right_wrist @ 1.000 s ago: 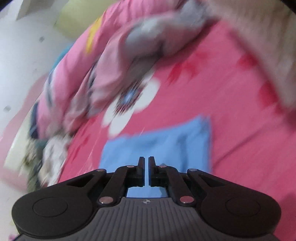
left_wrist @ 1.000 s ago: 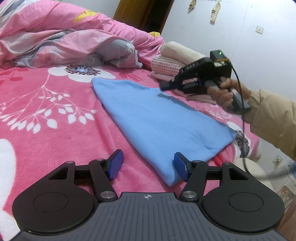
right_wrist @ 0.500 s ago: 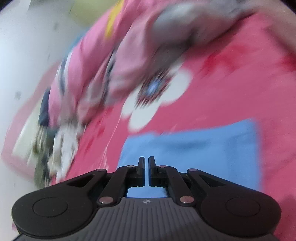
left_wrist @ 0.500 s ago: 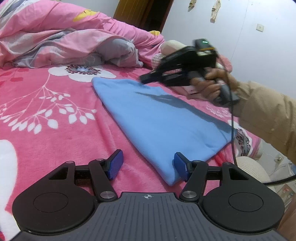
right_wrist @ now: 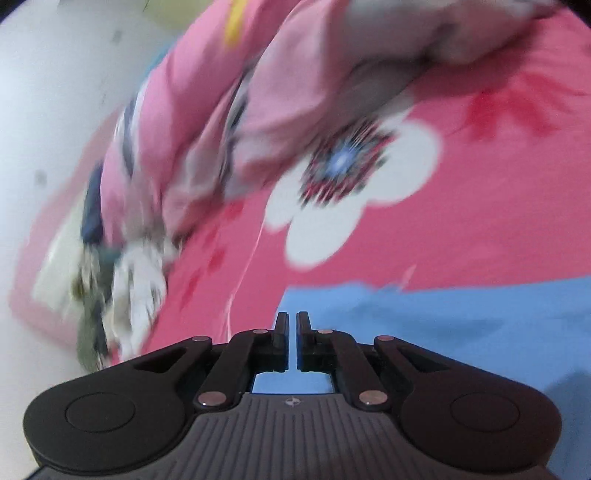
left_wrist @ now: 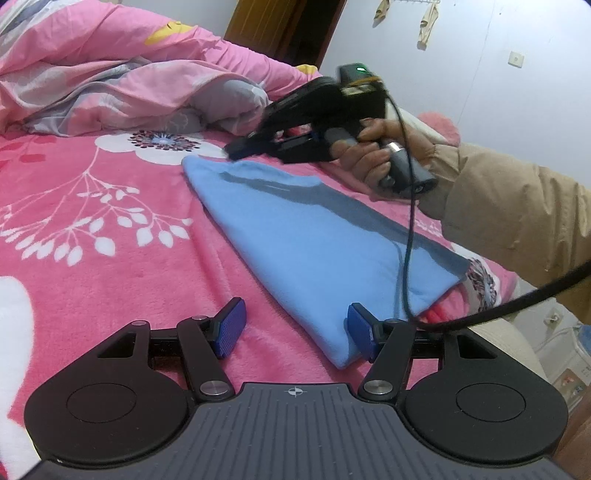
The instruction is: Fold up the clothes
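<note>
Pink floral bed point(left_wrist: 92, 206), white wall point(left_wrist: 480, 74), wooden door point(left_wrist: 273, 26)

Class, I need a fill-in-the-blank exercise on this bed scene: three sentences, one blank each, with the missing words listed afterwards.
1. The folded cloth lying on the bed is light ____ in colour.
2. The left claw has its jaws ____, with the cloth's near corner between them.
3. The right claw has its jaws ____, with nothing between them.

Missing words: blue; open; shut
</note>
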The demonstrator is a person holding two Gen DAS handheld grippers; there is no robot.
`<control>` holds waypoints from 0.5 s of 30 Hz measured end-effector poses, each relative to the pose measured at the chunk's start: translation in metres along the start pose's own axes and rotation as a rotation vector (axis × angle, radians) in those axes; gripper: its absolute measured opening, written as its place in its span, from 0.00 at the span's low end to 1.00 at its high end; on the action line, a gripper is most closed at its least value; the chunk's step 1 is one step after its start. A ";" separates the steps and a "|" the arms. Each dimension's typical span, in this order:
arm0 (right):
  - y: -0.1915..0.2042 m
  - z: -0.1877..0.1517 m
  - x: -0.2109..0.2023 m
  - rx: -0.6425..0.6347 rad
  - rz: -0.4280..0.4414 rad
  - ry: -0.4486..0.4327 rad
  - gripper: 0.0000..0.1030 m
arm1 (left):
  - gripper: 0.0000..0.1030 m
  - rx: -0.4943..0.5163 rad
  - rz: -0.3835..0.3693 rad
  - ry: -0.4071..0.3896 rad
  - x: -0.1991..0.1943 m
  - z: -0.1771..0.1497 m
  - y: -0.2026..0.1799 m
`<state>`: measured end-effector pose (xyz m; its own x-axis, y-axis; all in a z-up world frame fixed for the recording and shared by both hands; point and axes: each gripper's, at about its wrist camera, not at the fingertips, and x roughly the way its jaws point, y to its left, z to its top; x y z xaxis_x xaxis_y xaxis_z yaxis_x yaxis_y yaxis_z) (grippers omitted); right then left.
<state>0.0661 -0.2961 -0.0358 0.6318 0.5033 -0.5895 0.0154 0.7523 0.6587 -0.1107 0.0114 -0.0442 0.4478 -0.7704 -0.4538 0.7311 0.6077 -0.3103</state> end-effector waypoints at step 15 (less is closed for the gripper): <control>-0.041 -0.063 -0.121 0.205 0.037 -0.149 0.07 | 0.60 0.003 0.001 0.008 0.001 0.002 0.000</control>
<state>-0.0595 -0.3613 -0.0209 0.7417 0.4493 -0.4980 0.1377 0.6247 0.7686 -0.1094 0.0099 -0.0434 0.4442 -0.7686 -0.4603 0.7323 0.6075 -0.3077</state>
